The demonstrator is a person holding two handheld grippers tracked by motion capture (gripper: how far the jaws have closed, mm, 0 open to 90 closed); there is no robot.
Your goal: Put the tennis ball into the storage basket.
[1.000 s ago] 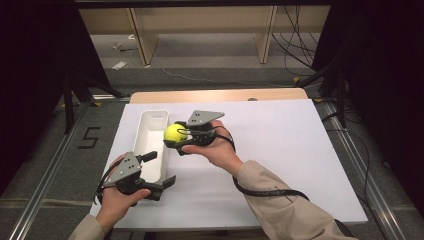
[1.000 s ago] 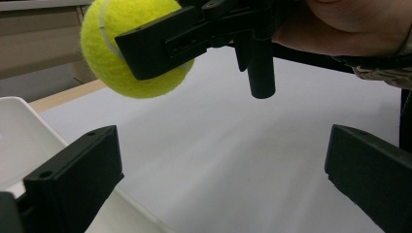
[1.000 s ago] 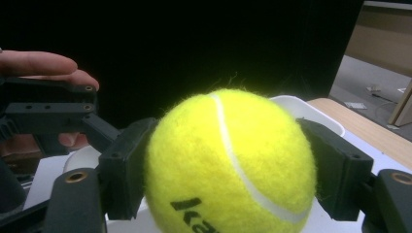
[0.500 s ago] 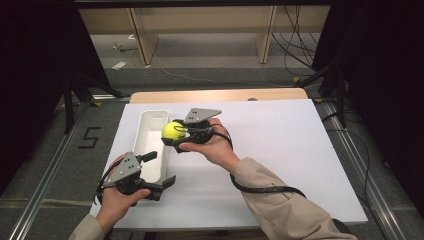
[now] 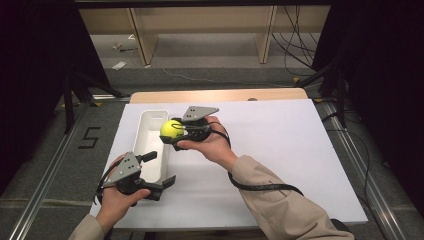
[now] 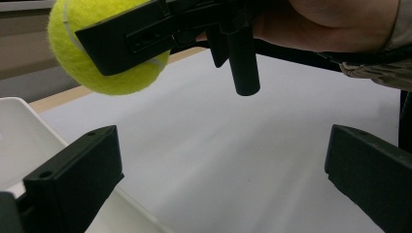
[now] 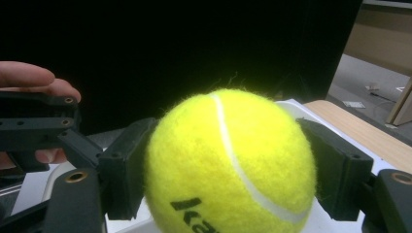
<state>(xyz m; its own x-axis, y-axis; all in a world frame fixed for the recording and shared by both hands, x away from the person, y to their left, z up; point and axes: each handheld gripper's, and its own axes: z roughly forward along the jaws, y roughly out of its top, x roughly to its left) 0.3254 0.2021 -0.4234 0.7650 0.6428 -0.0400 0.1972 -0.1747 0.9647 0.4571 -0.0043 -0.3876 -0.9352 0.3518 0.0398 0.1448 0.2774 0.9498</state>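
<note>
Fuzzy yellow-green tennis ball [image 5: 171, 128] clamped between my right gripper [image 5: 176, 131] jaws, one pad on each side, grip looks firm. Ball is in the air, just over the right rim of the long white plastic bin [image 5: 145, 131], about midway along it. My left gripper [image 5: 161, 170] sits at the bin's near end with jaws spread wide, straddling the near wall, holding nothing; whether it touches the wall I can't tell. White tabletop [image 5: 280, 150] otherwise bare. My read: pickup done; still to do is carrying the ball over the bin's hollow and letting go
</note>
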